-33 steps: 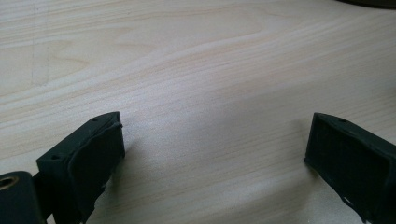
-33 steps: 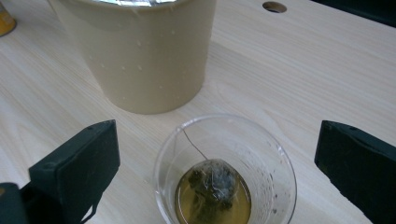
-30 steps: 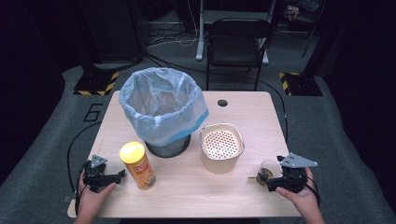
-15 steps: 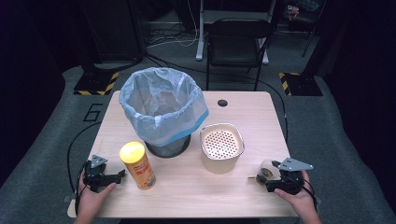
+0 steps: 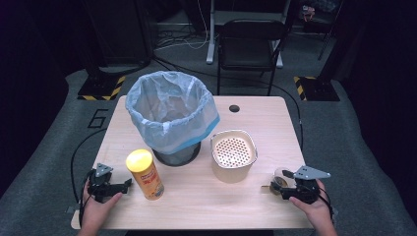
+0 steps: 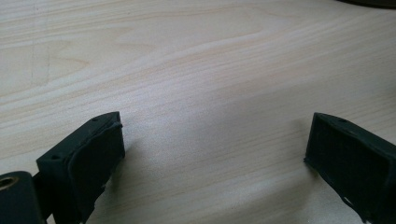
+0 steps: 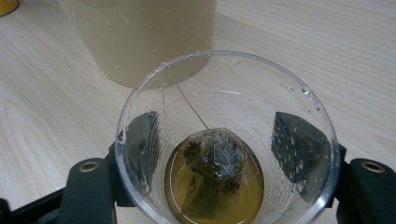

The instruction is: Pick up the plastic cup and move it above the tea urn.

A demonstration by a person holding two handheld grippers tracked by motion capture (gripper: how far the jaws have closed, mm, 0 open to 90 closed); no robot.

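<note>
**Q:** What are your two grippers doing?

**A:** My right gripper sits at the near right corner of the pale wooden surface. Its two black jaws stand on either side of a clear plastic cup. Through the wet wall I see a pad pressed close on each side, so I believe the cup is gripped, though the plastic blurs the exact contact. In the cup lies a tea bag in a shallow pool of amber liquid, with its string running up to the rim.

**Q:** And the left one?

**A:** My left gripper rests at the near left corner, jaws spread wide with bare wood between them, holding nothing. It points right, toward a yellow canister standing upright just beside it.

**Q:** What else stands on the surface?

**A:** A beige container with a perforated insert stands just beyond the cup, to its left. Farther back, left of centre, is a mesh bin lined with a pale blue bag. A small dark round hole sits near the far edge.
</note>
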